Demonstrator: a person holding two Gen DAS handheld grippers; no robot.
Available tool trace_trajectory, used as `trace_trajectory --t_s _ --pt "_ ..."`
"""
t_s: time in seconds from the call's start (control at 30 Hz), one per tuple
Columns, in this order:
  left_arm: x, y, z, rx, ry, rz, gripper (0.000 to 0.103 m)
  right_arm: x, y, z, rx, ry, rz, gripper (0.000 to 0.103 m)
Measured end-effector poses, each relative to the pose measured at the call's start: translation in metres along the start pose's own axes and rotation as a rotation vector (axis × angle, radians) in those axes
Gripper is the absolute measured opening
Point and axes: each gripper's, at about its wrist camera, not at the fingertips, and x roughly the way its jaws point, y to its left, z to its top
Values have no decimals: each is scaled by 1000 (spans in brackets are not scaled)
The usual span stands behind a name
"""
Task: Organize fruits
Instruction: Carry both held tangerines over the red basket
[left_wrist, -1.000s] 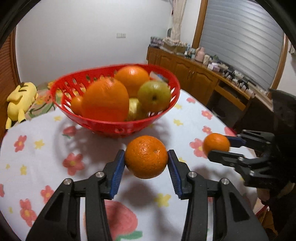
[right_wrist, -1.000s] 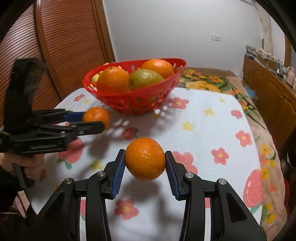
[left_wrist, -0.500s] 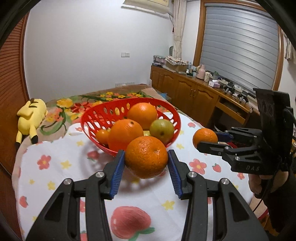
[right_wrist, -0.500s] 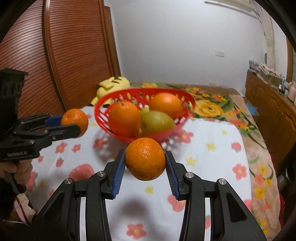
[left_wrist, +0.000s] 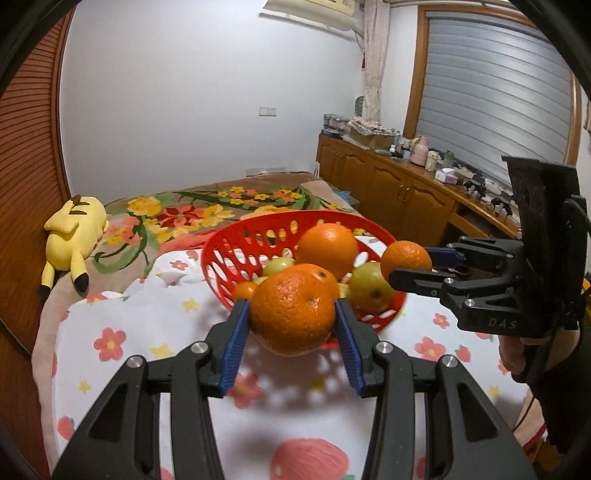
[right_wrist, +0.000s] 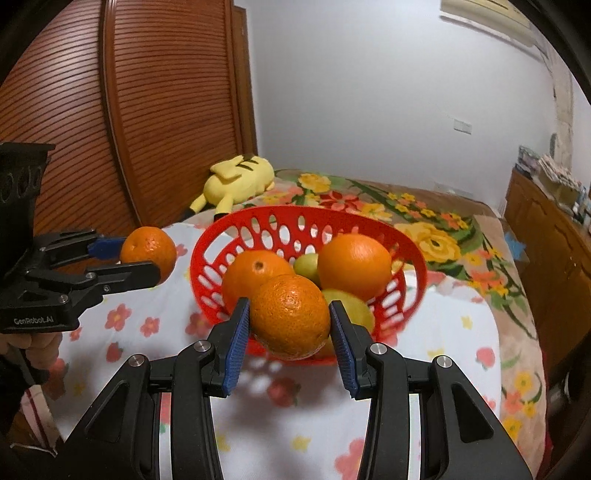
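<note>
Orange fruit filled both sets of tongs: the left tongs (left_wrist: 291, 321) pinched a tangerine (left_wrist: 292, 313) between blue pads, held above the flowered desk (left_wrist: 122, 321) at the near rim of the red basket (left_wrist: 236, 251). The right tongs (right_wrist: 290, 325) clamped a second tangerine (right_wrist: 290, 316), likewise raised at the basket's near edge. From the left wrist view, that second fruit sat at about 3 o'clock of the basket. Inside lay two larger oranges (right_wrist: 354, 266) and greenish fruit (left_wrist: 369, 288). A yellow plush toy (left_wrist: 72, 230) lay on the floral bedspread at 10 o'clock.
</note>
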Motion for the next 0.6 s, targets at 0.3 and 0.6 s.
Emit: trace_trajectory --t_s 0.3,0.6 --pt "25 18 24 -4 1 16 45 36 -7 28 -8 8 32 43" --pt "47 29 30 -16 25 23 45 67 -16 47 -29 39 44 43"
